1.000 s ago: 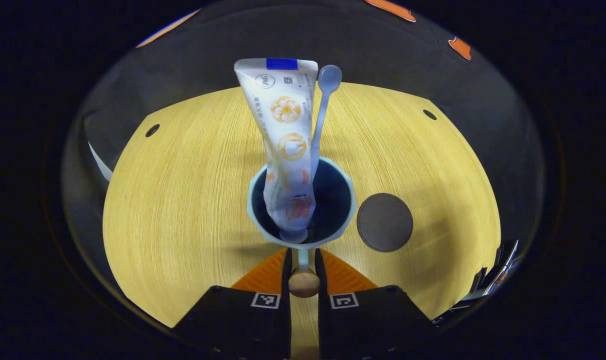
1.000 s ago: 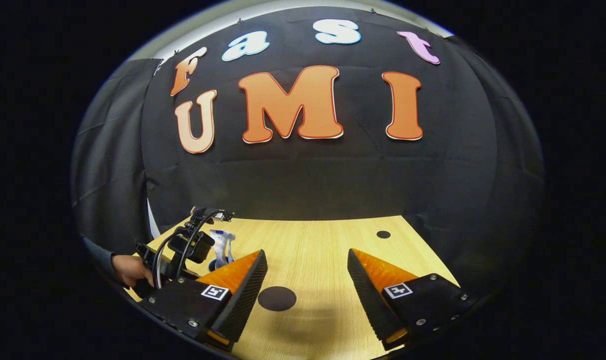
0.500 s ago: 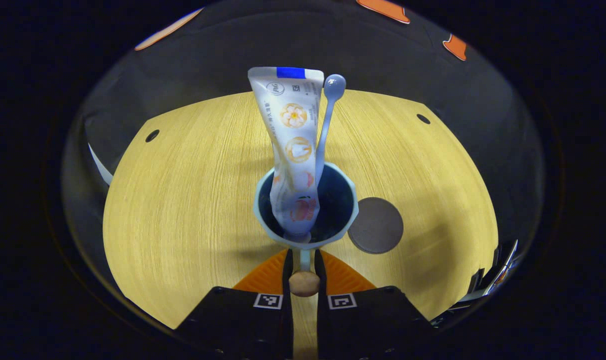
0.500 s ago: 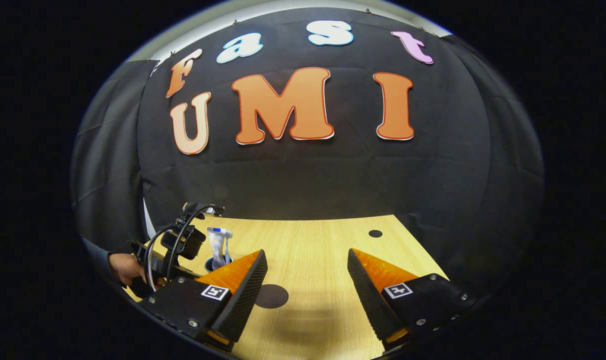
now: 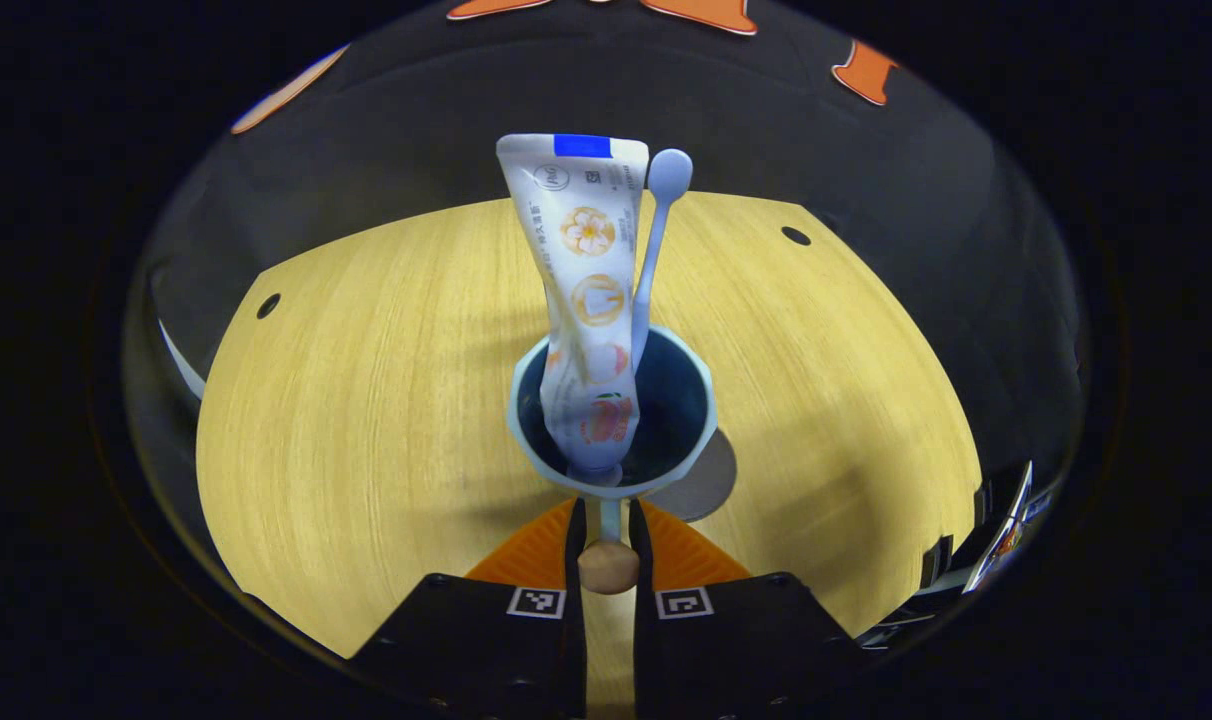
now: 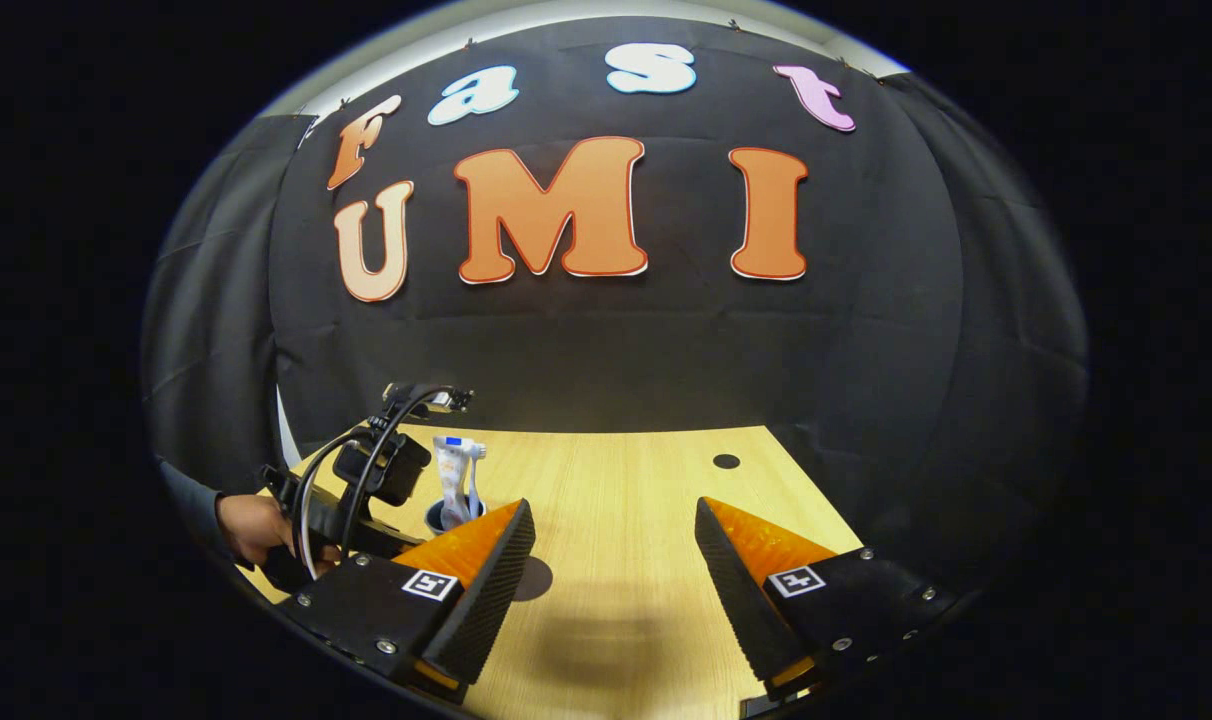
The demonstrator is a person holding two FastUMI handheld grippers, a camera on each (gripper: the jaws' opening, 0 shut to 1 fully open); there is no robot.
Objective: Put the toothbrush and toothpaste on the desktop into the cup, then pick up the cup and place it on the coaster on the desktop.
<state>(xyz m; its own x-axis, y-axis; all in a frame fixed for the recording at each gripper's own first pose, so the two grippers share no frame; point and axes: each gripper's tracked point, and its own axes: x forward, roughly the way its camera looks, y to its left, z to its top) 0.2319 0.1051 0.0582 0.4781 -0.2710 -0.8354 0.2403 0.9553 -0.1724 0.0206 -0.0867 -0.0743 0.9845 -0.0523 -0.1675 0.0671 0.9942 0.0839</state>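
A pale blue cup (image 5: 703,420) with a dark inside hangs above the wooden desk. My left gripper (image 5: 606,535) is shut on the cup's handle. A white toothpaste tube (image 5: 586,290) and a light blue toothbrush (image 5: 654,235) stand in it, leaning away. The dark round coaster (image 5: 706,485) lies just right of and under the cup, mostly hidden by it. In the right gripper view the cup (image 6: 434,517) with the tube (image 6: 452,480) is at the left, the coaster (image 6: 534,578) beside it. My right gripper (image 6: 606,580) stands open and empty over the desk.
The wooden desk (image 5: 366,400) has small dark holes near its far corners (image 5: 795,236). A person's hand (image 6: 251,528) holds the left gripper at the left edge of the right gripper view. Black cloth wall stands behind the desk.
The left gripper has carried the cup to the right, so the coaster has slid from beside the cup to mostly beneath it. The right gripper stays open and almost still.
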